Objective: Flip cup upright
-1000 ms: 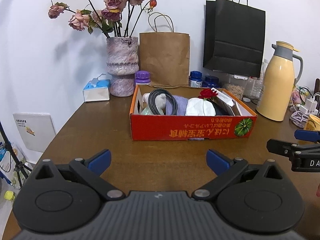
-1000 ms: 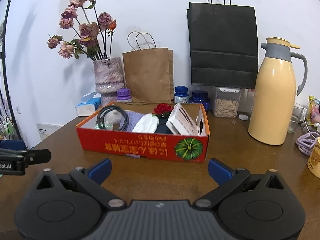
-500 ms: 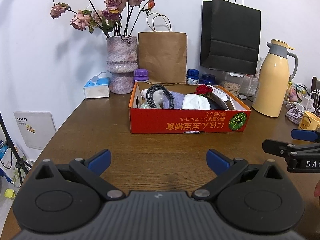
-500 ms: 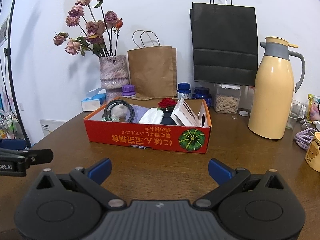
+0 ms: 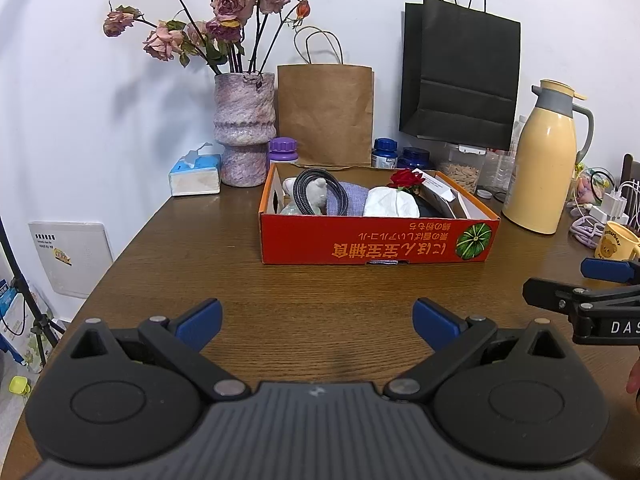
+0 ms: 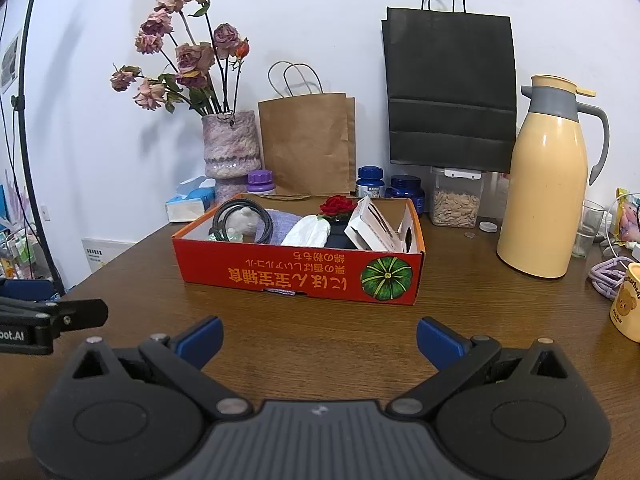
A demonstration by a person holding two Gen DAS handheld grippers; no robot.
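Observation:
A yellow cup (image 5: 614, 242) with a bear print stands on the brown table (image 5: 312, 280) at the far right, by purple cables. The right wrist view cuts it off at the edge as the yellow cup (image 6: 627, 300). I cannot tell whether its mouth faces up or down. My left gripper (image 5: 316, 316) is open over bare table, in front of the red box. My right gripper (image 6: 318, 336) is open too, with nothing between its fingers, and the cup lies to its right. Each gripper's fingers show at the edge of the other view.
A red cardboard box (image 5: 376, 240) full of odds and ends sits mid-table. Behind it are a vase of dried roses (image 5: 244, 128), paper bags, jars and a tissue box. A cream thermos jug (image 6: 544, 184) and a clear glass (image 6: 588, 228) stand at the right.
Both grippers have drawn back a little from the red box, which looks slightly smaller. The yellow cup has come further into the left wrist view. Both grippers stay open.

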